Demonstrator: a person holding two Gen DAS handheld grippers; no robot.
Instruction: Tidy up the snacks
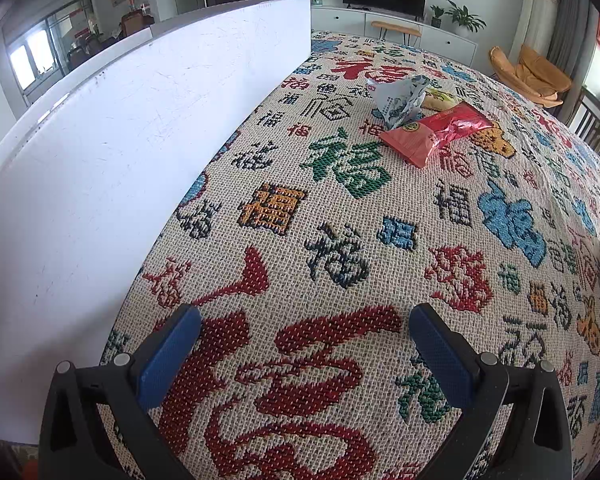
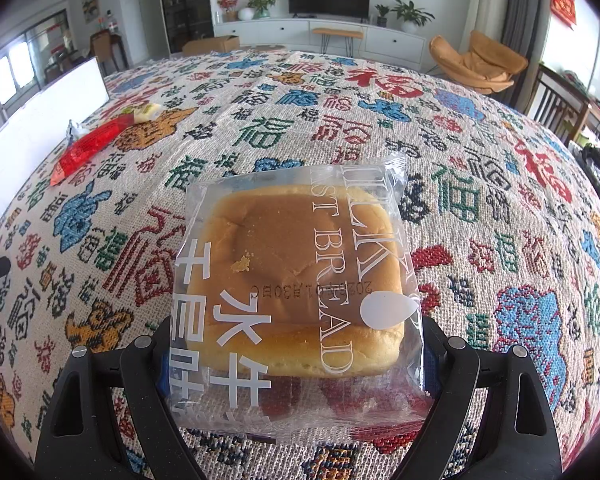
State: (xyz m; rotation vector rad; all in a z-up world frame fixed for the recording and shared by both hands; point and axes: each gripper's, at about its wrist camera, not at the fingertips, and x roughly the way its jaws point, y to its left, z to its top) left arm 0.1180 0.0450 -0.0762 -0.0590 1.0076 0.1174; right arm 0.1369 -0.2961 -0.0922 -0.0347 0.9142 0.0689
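Observation:
A square bread bun in a clear packet (image 2: pixel 296 276) with white lettering sits between the fingers of my right gripper (image 2: pixel 298 326), which is shut on it just above the patterned tablecloth (image 2: pixel 480 200). My left gripper (image 1: pixel 305 312) is open with nothing between its blue pads (image 1: pixel 168 360), low over the cloth beside the white box wall (image 1: pixel 120 140). Farther off lie a red snack packet (image 1: pixel 436 132), a crumpled white-and-blue packet (image 1: pixel 398 98) and a yellow-green packet (image 1: pixel 440 98). The right wrist view shows the red packet (image 2: pixel 88 146) at the far left.
The white box (image 2: pixel 40 120) stands along the table's left side. The cloth-covered table (image 1: pixel 340 220) stretches wide between the grippers and the packets. Beyond it are a TV cabinet (image 2: pixel 320 36), an orange chair (image 2: pixel 476 60) and wooden chairs (image 2: pixel 572 112) at the right.

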